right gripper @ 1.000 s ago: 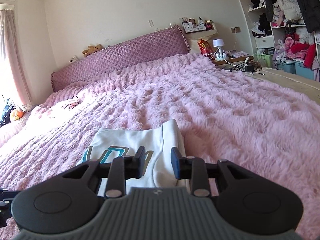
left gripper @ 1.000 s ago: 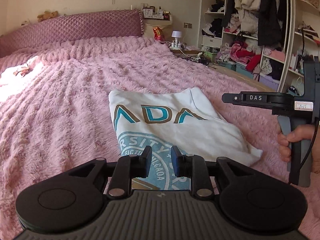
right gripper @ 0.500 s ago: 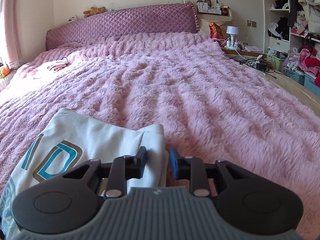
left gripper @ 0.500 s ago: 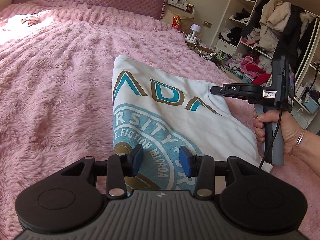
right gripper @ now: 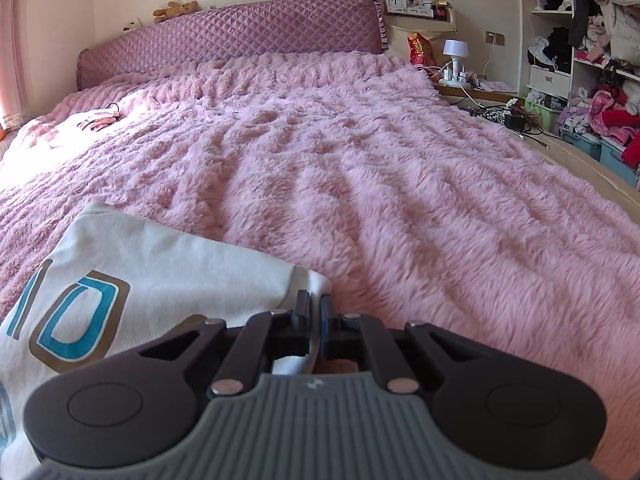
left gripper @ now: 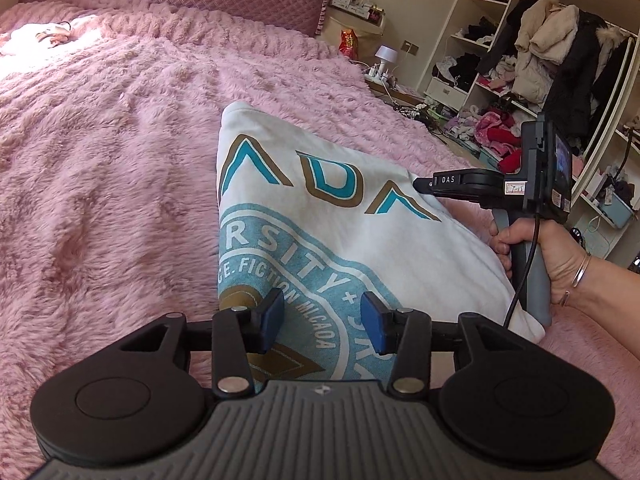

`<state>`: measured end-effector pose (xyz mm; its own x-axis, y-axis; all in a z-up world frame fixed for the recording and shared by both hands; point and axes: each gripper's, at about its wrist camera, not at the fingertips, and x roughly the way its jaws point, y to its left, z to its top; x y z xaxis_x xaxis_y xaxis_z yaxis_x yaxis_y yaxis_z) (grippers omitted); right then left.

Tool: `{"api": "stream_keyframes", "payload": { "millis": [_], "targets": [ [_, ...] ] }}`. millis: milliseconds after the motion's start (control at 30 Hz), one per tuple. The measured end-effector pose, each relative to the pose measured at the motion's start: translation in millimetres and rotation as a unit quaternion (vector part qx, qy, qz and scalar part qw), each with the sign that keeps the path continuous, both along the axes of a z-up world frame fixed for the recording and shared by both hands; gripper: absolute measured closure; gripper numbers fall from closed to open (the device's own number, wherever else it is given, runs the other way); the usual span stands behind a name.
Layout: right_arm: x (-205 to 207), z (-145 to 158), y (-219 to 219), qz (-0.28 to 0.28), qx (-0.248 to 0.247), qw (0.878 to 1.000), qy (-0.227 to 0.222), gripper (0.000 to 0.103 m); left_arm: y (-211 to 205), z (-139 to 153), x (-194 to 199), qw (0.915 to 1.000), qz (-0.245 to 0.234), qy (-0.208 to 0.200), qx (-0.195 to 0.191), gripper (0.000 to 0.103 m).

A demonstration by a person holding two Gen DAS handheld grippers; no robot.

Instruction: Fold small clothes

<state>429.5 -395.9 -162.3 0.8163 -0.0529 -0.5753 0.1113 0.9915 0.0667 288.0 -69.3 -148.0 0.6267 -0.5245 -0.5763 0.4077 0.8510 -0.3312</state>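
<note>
- My right gripper (right gripper: 314, 314): jaws pinched together on the right-hand edge of the white T-shirt (right gripper: 160, 264); cloth sits between the pads.
- In the left wrist view, right gripper (left gripper: 420, 184) sits at 3 o'clock of the shirt, tip on the fabric edge, my right hand (left gripper: 540, 252) wrapped on its handle.
- My left gripper (left gripper: 322, 320): jaws spread and opening, blue pads (left gripper: 272, 312) apart over the printed round logo. Shirt under the gap; can't tell if the pads touch it, no pinch visible.
- T-shirt (left gripper: 320, 220) lies on the pink fluffy blanket (left gripper: 120, 160), near edge at 6 o'clock by me, folded far corner toward 12.
- Purple headboard (right gripper: 240, 36) at 12 o'clock in the right view, open wardrobe shelves (left gripper: 520, 60) at 2 o'clock in the left view.
</note>
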Motion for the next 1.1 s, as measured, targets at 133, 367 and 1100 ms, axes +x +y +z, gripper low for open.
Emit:
{"api": "stream_keyframes", "payload": {
  "millis": [133, 367, 1100],
  "targets": [
    [-29, 24, -3, 0.007, 0.033, 0.999, -0.021, 0.088, 10, 8, 0, 0.9994, 0.008, 0.010, -0.032, 0.050],
    [-157, 56, 11, 0.048, 0.078, 0.995, -0.031, 0.073, 28, 18, -25, 0.9959, 0.012, -0.006, -0.090, 0.050],
    [-222, 12, 32, 0.048, 0.142, 0.989, -0.007, 0.063, 34, 13, -15, 0.9934, -0.012, 0.028, -0.110, 0.044]
  ]
}}
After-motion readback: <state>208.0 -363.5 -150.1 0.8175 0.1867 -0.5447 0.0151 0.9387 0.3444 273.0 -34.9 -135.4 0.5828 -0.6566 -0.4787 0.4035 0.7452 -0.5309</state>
